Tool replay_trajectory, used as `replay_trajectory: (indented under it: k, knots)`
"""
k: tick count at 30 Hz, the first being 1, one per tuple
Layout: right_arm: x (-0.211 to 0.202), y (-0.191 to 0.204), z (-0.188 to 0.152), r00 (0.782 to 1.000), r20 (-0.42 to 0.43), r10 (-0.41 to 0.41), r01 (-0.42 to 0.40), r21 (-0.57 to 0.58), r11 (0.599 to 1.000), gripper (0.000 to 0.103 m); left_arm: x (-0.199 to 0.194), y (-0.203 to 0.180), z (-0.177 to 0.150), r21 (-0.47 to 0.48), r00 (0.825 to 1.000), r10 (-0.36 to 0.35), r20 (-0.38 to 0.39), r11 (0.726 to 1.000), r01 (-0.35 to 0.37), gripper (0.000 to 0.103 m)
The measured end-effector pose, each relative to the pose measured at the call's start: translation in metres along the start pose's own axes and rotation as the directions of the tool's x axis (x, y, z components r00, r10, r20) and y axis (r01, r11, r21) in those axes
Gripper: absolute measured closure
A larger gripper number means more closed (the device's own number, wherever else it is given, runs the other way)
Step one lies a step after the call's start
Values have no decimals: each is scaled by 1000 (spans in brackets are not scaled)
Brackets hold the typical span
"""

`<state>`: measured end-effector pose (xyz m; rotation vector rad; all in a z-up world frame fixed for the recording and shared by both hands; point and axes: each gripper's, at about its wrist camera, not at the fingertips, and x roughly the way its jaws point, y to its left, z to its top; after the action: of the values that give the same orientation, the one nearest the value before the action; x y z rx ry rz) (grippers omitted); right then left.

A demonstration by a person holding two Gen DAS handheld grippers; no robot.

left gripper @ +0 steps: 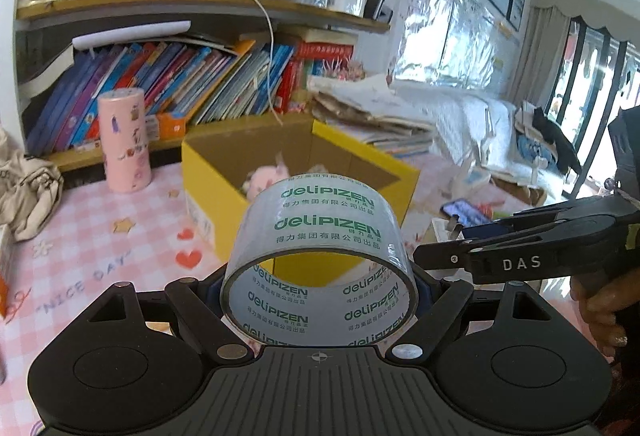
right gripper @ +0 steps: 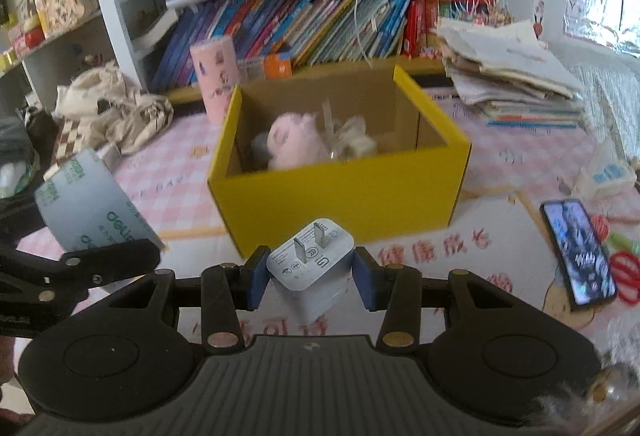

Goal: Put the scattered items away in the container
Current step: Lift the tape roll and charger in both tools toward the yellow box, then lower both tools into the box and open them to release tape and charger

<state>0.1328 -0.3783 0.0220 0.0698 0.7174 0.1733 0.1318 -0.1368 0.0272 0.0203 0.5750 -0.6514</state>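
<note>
The left gripper is held level and pointed at 12 o'clock toward the box, its fingers clamped on one roll of clear tape that is seen end-on with green print on it. In the left wrist view the right gripper enters from 3 o'clock, with part of a hand seen below it. The right gripper is likewise held level, its two blue pads pressed against the sides of one white charger plug, whose two prongs point up and forward. In the right wrist view the tape roll is seen at 9 o'clock, above the black fingers of the left gripper. Both held items are raised above the pink checked tablecloth, just short of the box. One yellow cardboard box is seen at 12 o'clock, open at the top, with one pink plush toy and a pale fluffy item inside; its details are blurred. One phone lies flat on the cloth at 3 o'clock, screen lit. One pink cylinder stands upright at 10 o'clock beside the box. Further back, one stack of papers and books is seen at 1 o'clock, and a bookshelf full of leaning books spans the rear.
</note>
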Motion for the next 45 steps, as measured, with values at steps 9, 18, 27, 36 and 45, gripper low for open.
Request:
replay_trajectory:
  k: [9, 18, 27, 36, 45]
  knots:
    - [-11, -21, 54, 988, 143, 59, -50, -65, 997, 61, 19, -4, 40, -32, 997, 19, 79, 999, -16, 19]
    - [22, -52, 113, 976, 193, 102, -79, -124, 989, 61, 56, 0, 80, 1, 988, 112, 102, 994, -113, 19]
    - [94, -61, 131, 988, 63, 144, -126, -223, 967, 61, 114, 13, 99, 59, 977, 212, 9, 975, -212, 19]
    - [144, -67, 122, 988, -58, 140, -151, -274, 950, 61, 157, 15, 96, 134, 964, 251, -90, 962, -238, 19]
    - [173, -72, 117, 981, -147, 128, -168, -304, 938, 61, 183, 17, 90, 182, 946, 279, -165, 951, -249, 18]
